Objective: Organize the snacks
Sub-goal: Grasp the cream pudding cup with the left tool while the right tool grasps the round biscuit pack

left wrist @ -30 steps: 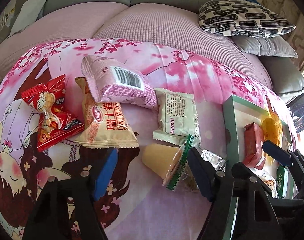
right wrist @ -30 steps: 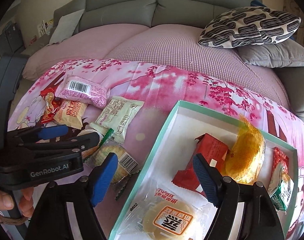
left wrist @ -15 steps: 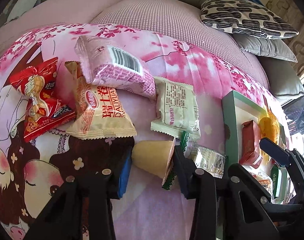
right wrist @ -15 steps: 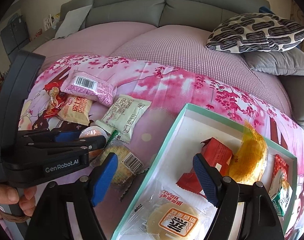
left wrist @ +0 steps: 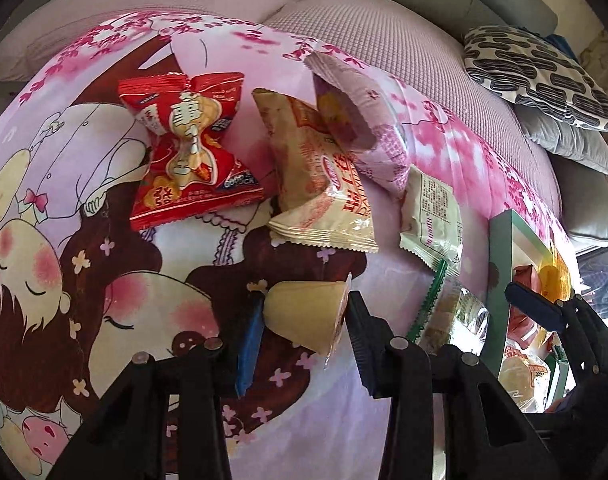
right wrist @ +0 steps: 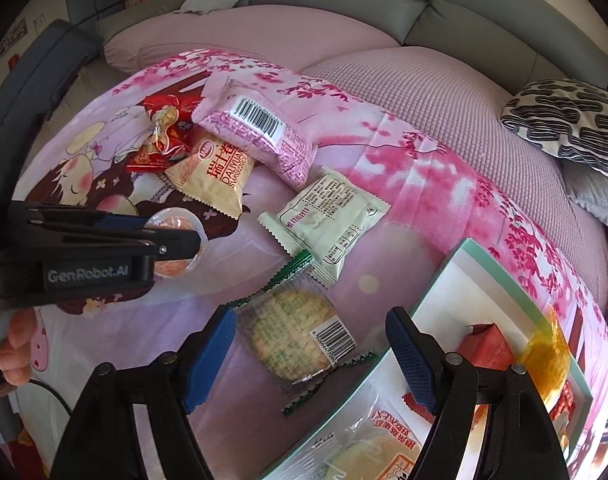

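Note:
My left gripper [left wrist: 304,320] is shut on a small yellow jelly cup [left wrist: 305,316], held a little above the pink cartoon blanket; it also shows in the right wrist view [right wrist: 176,240]. My right gripper [right wrist: 309,356] is open, its fingers on either side of a clear-wrapped round biscuit [right wrist: 292,336] lying on the blanket. Loose snacks lie beyond: a red packet [left wrist: 188,148], a beige Swiss-roll packet [left wrist: 319,184], a pink packet [right wrist: 256,132] and a pale green packet [right wrist: 327,216]. A teal-rimmed white box [right wrist: 499,276] at right holds several snacks.
A pink-covered sofa seat [right wrist: 423,92] and grey backrest lie behind the blanket. A black-and-white patterned cushion [right wrist: 571,120] and grey cushions sit at the far right. The left gripper's body [right wrist: 64,264] and the hand holding it fill the left of the right wrist view.
My left gripper closed on the jelly cup and lifted it, swinging left. My right gripper moved left from over the box to around the wrapped biscuit, still open.

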Available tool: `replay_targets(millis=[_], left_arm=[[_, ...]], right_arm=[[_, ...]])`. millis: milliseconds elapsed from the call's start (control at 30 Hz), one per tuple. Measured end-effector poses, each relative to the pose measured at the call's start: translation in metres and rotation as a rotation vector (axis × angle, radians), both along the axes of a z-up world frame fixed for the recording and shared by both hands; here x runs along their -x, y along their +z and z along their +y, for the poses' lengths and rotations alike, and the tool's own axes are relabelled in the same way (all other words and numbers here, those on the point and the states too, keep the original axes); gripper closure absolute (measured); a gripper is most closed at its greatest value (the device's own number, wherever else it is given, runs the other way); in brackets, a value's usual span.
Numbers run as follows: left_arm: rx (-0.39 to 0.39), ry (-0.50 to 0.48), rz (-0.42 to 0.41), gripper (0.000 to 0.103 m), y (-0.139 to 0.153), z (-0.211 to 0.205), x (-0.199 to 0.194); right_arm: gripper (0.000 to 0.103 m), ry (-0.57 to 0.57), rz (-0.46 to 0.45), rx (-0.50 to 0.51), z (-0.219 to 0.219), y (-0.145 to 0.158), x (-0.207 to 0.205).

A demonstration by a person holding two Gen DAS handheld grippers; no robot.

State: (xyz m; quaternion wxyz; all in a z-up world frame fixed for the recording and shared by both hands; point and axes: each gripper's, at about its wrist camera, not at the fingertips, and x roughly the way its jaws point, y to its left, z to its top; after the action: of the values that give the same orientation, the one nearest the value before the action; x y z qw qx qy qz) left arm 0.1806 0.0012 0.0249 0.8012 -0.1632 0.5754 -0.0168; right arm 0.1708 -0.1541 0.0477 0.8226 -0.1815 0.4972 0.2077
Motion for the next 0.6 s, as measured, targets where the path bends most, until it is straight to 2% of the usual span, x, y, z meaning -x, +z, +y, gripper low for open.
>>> replay_targets(millis=[300, 467, 567, 600], left_arm=[[0.008, 0.011, 0.004, 0.06, -0.001, 0.007, 0.0], [0.01, 0.011, 0.006, 0.06, -0.003, 0.007, -0.003], [0.01, 0.011, 0.006, 0.06, -0.003, 0.008, -0.004], [0.01, 0.012, 0.006, 0.06, -0.003, 0.008, -0.004]], right_arm=[[0.023, 0.011, 0.118, -0.052, 0.0, -0.011, -0.017], [0.023, 0.029, 0.137, -0.066, 0.003, -0.011, 0.001], [0.023, 0.033, 0.124, -0.034, 0.008, -0.013, 0.007], [0.027, 0.03, 0.119, -0.023, 0.009, -0.014, 0.008]])
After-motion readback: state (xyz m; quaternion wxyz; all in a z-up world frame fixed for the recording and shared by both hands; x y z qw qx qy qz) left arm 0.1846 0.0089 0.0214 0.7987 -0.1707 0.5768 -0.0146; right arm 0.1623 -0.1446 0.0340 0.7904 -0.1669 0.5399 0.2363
